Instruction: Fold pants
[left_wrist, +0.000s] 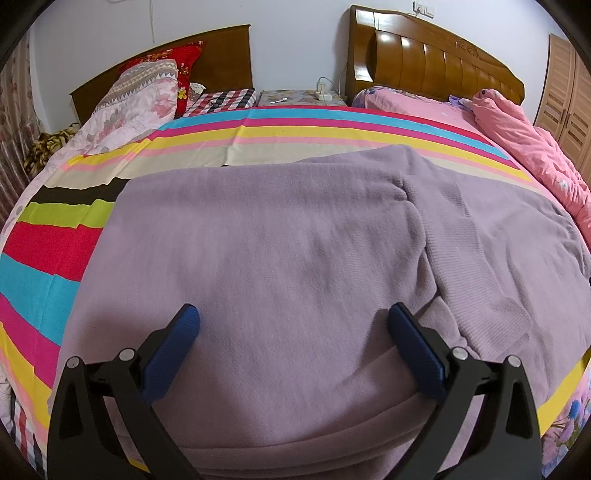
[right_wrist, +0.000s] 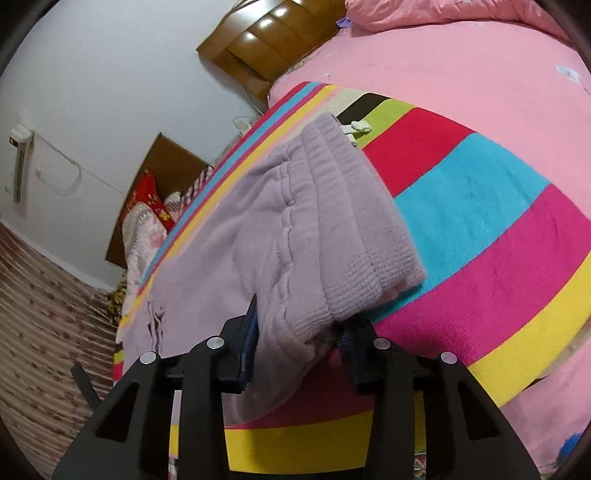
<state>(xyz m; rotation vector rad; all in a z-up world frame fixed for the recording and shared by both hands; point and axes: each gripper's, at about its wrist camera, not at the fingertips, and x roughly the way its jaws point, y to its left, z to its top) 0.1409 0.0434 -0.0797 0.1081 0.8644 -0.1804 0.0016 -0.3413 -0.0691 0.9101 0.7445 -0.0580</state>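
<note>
Lilac knit pants (left_wrist: 280, 251) are spread across the striped blanket (left_wrist: 40, 251) on the bed, lying fairly flat with a few soft ridges, the ribbed waistband (right_wrist: 365, 229) out at the right end. This is soft, floppy fabric, likely light and a bit stretchy, so it will sag and drape wherever it isn't held; the thick ribbed band and the hems look like the surest places to pinch. The right gripper (right_wrist: 299, 332) is down at the near corner of that waistband, tilted well over to one side, its jaws narrowed with a bunch of knit between the blue pads, and the cloth looks pinched and lifted a little. The left gripper (left_wrist: 291, 350) hovers level over the middle of the pants, jaws spread wide, nothing between them, fingers pointing toward the headboard (left_wrist: 436, 55).
</note>
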